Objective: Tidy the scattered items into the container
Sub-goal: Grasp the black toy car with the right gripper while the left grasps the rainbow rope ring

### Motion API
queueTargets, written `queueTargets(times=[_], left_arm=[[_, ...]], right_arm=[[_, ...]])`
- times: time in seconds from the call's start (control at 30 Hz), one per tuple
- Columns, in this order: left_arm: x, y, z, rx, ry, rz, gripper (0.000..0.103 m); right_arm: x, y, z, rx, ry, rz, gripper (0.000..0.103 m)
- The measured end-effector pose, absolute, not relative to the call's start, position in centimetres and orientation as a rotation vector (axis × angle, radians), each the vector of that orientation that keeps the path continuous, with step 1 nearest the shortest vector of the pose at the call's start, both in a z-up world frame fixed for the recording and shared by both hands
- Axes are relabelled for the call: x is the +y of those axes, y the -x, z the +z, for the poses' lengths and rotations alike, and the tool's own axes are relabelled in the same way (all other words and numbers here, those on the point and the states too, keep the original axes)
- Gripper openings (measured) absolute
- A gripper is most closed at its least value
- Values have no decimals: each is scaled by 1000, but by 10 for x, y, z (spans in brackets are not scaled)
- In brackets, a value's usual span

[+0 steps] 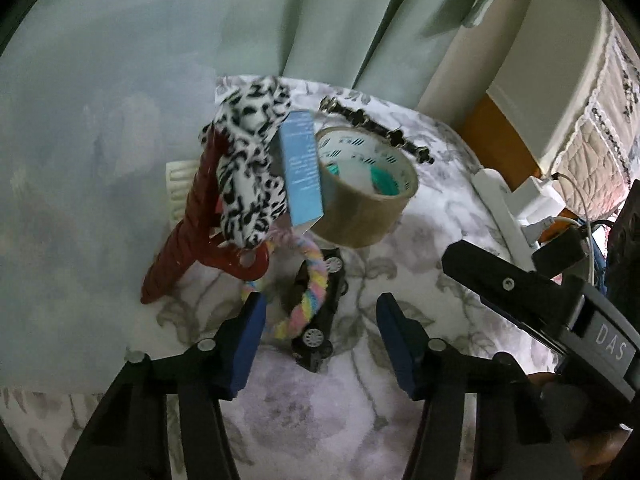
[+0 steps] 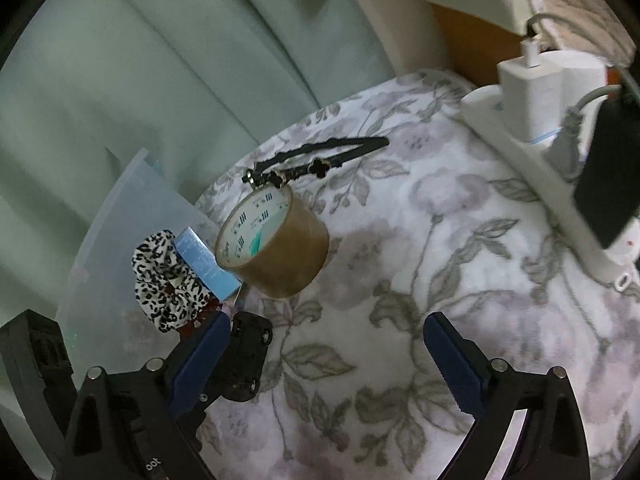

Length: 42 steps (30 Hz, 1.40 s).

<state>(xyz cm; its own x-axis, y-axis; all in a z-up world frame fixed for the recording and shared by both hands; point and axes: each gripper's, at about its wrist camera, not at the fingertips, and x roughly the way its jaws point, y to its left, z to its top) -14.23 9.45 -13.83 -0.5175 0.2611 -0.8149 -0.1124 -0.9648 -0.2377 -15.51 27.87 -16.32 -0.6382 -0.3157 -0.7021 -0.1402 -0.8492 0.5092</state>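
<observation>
A pile of items lies on the floral cloth: a black toy car (image 1: 316, 312) (image 2: 244, 356), a pastel rope ring (image 1: 304, 296) over it, a red hair claw (image 1: 188, 236), a leopard-print scrunchie (image 1: 248, 160) (image 2: 168, 280), a blue box (image 1: 300, 168) (image 2: 204, 264), a brown tape roll (image 1: 364, 184) (image 2: 276, 240) and a black hair clip (image 1: 380, 128) (image 2: 316, 164). The translucent container (image 1: 92, 184) (image 2: 120, 264) stands at the left. My left gripper (image 1: 320, 344) is open just short of the car and ring. My right gripper (image 2: 326, 360) is open and empty, right of the car.
A white power strip (image 2: 532, 168) (image 1: 504, 208) with chargers and a dark phone lies along the right edge of the cloth. Green curtains (image 1: 320, 12) hang behind. The right gripper's body (image 1: 532, 304) reaches in at the right of the left wrist view.
</observation>
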Motion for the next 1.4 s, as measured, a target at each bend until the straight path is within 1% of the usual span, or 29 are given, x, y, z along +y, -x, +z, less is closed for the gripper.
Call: queueTargets(times=[0.07,0.1,0.13,0.17,0.23,0.27,0.33,0.4,0.47,0.53,0.8,1.03,1.17,1.3,1.4], left_arm=[[93,143,-140,-239,1418,2548,56],[92,142,-140,-244,1410,2549,55],[91,143,-140,-243,1406,2550,51],[90,143,-140,-244,1400,2550,49],[89,146,-139,-257,1391,2548,40],[88,148,-139,-261,1393,2545,38],[88,150,-141,-261,1392,2540,29],[88,152,-142,-263,1387,2535,25],[88,153,-141,-259,1379,2538,23],[90,153,-139,-232,1367,2549,17],[90,152,-131,-223,1337,2565,9],[88,147,-111,-202,1271,2596,7],[85,149,-102,-206,1248,2619,7],[80,149,-96,-227,1239,2636,7],[78,148,-93,-244,1225,2639,7]], right_arm=[[274,161,-167,-813,-1296,-2615,97],[273,163,-168,-807,-1299,-2611,97],[271,165,-169,-801,-1302,-2607,97],[271,167,-170,-795,-1306,-2604,97],[270,169,-172,-794,-1309,-2600,97],[270,169,-173,-798,-1309,-2599,97],[270,169,-175,-804,-1312,-2600,97],[271,170,-177,-809,-1318,-2598,97],[270,170,-178,-809,-1317,-2597,96],[269,170,-178,-799,-1317,-2596,96],[272,170,-181,-802,-1314,-2591,95],[266,167,-179,-813,-1312,-2574,94],[261,166,-181,-844,-1314,-2525,89],[254,166,-183,-830,-1328,-2493,77],[245,167,-182,-806,-1324,-2455,76]])
